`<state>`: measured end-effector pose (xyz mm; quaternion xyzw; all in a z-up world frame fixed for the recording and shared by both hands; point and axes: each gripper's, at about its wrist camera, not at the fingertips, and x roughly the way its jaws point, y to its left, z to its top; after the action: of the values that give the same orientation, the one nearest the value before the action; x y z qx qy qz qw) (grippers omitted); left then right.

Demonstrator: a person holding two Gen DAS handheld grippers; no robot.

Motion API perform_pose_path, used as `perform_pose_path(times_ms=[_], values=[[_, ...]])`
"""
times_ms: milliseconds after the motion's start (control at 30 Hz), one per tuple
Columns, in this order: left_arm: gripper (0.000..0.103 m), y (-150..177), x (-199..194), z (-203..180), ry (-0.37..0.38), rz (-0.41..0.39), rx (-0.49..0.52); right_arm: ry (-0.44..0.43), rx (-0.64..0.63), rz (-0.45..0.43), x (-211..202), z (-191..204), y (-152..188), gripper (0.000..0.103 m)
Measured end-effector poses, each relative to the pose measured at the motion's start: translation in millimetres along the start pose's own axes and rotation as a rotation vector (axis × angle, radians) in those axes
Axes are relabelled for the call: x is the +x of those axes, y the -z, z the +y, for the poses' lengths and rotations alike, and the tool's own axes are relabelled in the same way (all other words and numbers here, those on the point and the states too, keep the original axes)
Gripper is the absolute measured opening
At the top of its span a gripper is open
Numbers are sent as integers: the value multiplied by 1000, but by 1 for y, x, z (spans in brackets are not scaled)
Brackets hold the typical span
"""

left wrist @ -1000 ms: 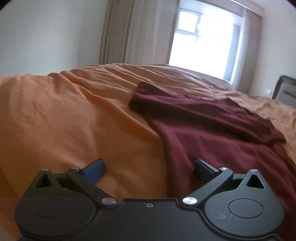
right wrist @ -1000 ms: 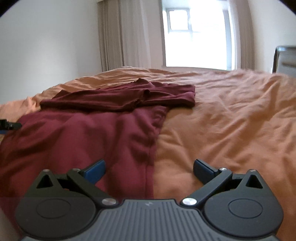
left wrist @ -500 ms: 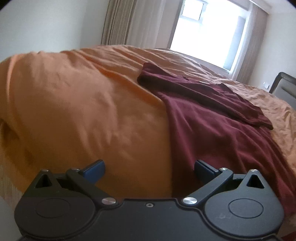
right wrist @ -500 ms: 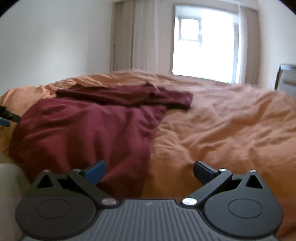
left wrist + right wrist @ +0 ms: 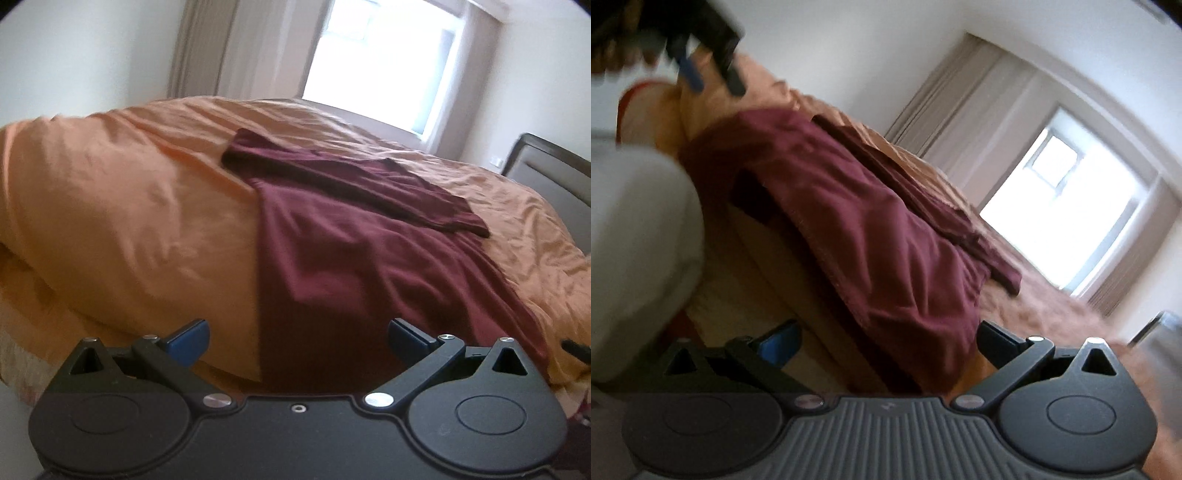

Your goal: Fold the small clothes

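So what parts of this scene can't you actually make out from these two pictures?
- Maroon garment: near hem hidden behind the left gripper, left view.
- Right view: tilted and smeared; right gripper covers the hem.
- Dark object: cut off at the right edge, left view.

Maroon garment (image 5: 354, 258) spread on orange bed cover, far end folded over into a band, near hem hanging over the bed edge, lightly wrinkled.

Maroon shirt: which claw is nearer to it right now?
Right, probably. The right claw frames the hanging hem of the maroon shirt close up; the left claw hovers by its opposite edge, farther back.
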<state>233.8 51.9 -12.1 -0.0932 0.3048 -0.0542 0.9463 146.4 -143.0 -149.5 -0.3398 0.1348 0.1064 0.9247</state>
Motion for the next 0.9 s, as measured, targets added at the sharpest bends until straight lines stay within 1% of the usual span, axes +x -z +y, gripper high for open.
perform_pose_path(times_ms=[100,167,233,267,300,333,400,467,500,533,600,667,733,800,900], values=[[102,2,-6,-8,18,-3,20,113,-101,17,16,19,-4,103],[102,3,-9,-11,30,-4,25,159,-149,-2,21,28,-6,102],[102,5,-12,-14,39,-9,38,174,-152,-42,21,30,-10,97],[102,7,-14,-15,41,-12,48,163,-144,-58,19,30,-12,87],[102,8,-15,-17,44,-17,59,144,-131,-75,17,29,-15,74],[102,10,-17,-19,48,-24,77,133,-124,-89,15,28,-17,67],[102,13,-20,-24,56,-38,116,124,-118,-110,11,26,-21,33],[102,18,-22,-30,64,-54,159,97,-93,-131,5,22,-26,20],[102,21,-24,-33,65,-68,178,78,-69,-139,2,19,-29,19],[102,26,-27,-37,58,-98,199,53,-36,-141,0,14,-34,18],[102,39,-35,-46,30,-184,251,0,46,-147,-6,3,-47,16],[102,52,-39,-58,13,-239,328,-35,123,-159,-9,-10,-55,15],[102,64,-40,-74,-2,-278,416,-74,206,-166,-9,-27,-65,14],[102,74,-39,-90,-24,-314,482,-117,284,-172,-7,-45,-75,14],[102,81,-30,-114,-30,-336,517,-167,379,-181,-11,-68,-83,14]])
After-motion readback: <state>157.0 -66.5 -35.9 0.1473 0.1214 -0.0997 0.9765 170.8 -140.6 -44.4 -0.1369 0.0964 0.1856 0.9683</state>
